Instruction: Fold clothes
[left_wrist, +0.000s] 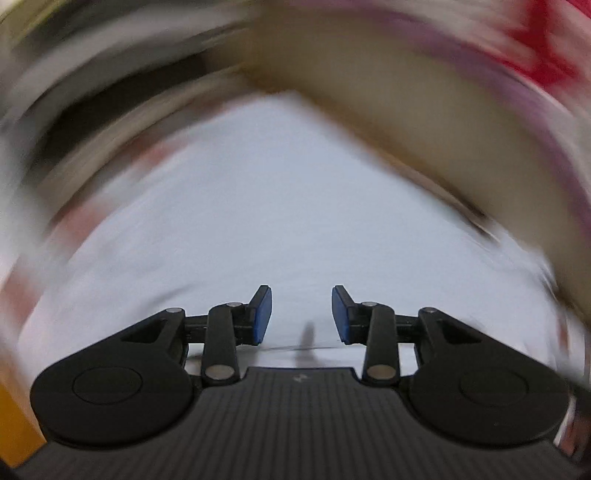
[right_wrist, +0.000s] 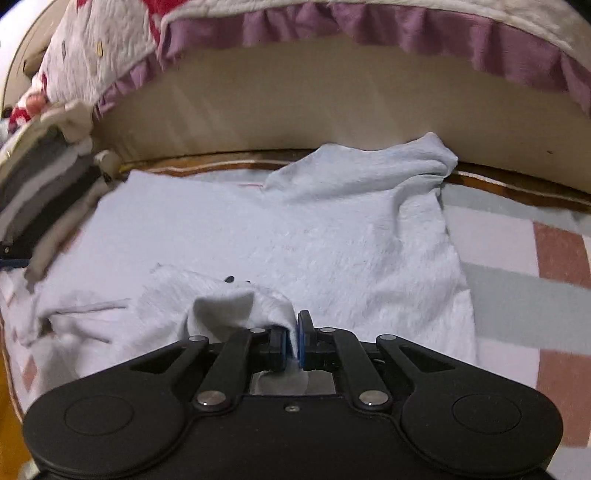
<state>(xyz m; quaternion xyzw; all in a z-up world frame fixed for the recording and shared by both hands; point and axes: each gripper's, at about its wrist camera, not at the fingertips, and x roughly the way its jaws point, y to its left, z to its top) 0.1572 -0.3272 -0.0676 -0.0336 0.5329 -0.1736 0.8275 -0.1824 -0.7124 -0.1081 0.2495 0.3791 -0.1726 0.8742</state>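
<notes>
Pinched between the blue pads of the right tongs (right_wrist: 291, 341) is a raised fold of the pale blue garment (right_wrist: 280, 236); the jaws stand almost together with the cloth bunched up and a scrap of it showing behind them. From that grip the garment spreads away across the checked bed cover (right_wrist: 517, 295), its long axis running from the tongs toward the far edge, where one corner rides up against the cream bed wall (right_wrist: 295, 107). A frilled quilt (right_wrist: 110, 48) hangs beyond.

In the left wrist view, the left tongs (left_wrist: 301, 314) are partly open with nothing between the pads, hovering over blurred pale cloth. The right hand is the one on the fabric; the left, I judge, needs its own edge before any fold across that long axis.
</notes>
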